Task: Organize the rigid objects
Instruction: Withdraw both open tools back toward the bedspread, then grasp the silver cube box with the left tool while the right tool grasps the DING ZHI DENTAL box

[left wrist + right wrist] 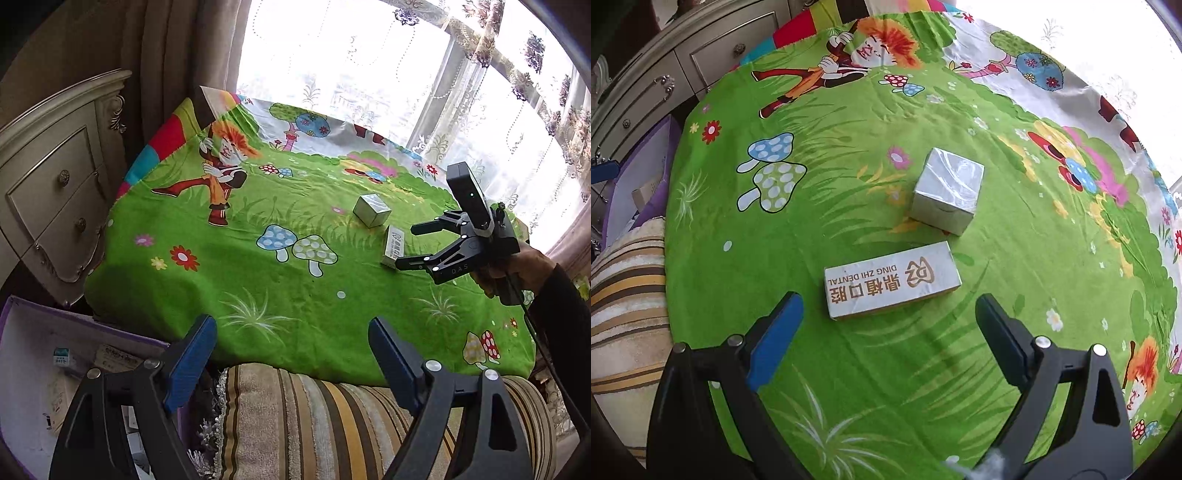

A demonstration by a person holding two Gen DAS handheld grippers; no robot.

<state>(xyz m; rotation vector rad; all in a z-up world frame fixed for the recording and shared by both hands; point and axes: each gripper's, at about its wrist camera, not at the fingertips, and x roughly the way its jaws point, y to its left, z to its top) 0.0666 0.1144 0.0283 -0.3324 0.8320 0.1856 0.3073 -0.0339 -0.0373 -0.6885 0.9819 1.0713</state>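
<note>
Looking along the left tongs [291,354], the left wrist view shows their blue-padded fingers [190,360] spread wide and holding nothing, hanging over the near edge of the worktop's bright green cartoon-printed cloth [258,266] and a striped beige cushion [314,417]. Farther across the cloth stands a small silver foil-wrapped cube box [371,210], and just beside it lies a long silver rectangular box with printed lettering [393,245]. The right tongs [415,245], black and gripped by a hand [524,267], are parted with their tips at the long box. A purple-edged open carton [55,369] sits low on the left, below a cream carved drawer cabinet [55,184].

In the right wrist view, the right tongs [890,317] gape open and empty, the long box [892,284] lying just ahead between the fingertips without touching them. The cube box [947,190] stands close behind it, apart by a narrow gap.
</note>
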